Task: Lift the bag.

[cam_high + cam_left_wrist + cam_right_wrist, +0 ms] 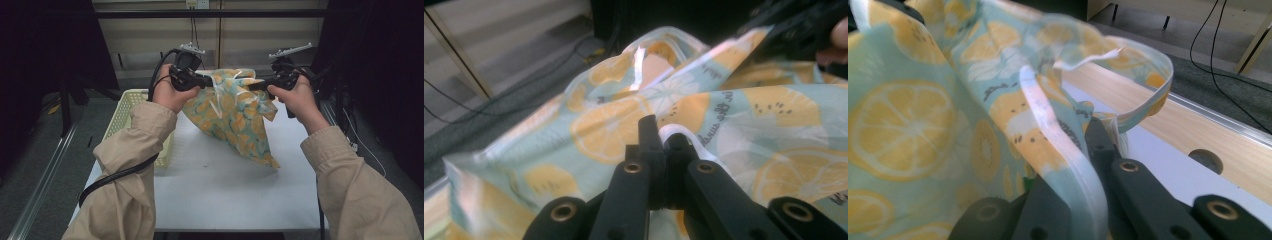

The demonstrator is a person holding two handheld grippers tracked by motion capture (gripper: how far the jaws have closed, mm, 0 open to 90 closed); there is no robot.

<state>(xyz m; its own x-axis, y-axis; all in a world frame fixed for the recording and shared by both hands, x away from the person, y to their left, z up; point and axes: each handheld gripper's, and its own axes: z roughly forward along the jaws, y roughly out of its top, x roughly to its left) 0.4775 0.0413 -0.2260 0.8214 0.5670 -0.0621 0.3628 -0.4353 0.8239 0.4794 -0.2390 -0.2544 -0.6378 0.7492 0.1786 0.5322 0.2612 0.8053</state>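
A pale blue-green cloth point(235, 117) printed with yellow lemon slices and edged in white hangs between the two tools above the surface point(225, 195), its top hem stretched between them and its lower corner drooping to touch the white top. The left hand-held gripper point(207, 80) has its jaws pressed together on the cloth's white hem, and the right hand-held gripper point(255, 85) pinches the same hem at the other end. Going left to right in the high view, a pale yellow mesh basket point(125, 107) sits at the surface's left edge, then the cloth, then bare white top; dark curtains flank the room and a light panelled wall stands behind. The left gripper view brings out small printed lettering on the cloth point(704, 120) and grey floor with loose cables point(499, 95) beyond it. The right gripper view shows the hem point(1068, 150) draped over its own jaws, and a wooden strip point(1168, 130) with a round hole beside the white top.
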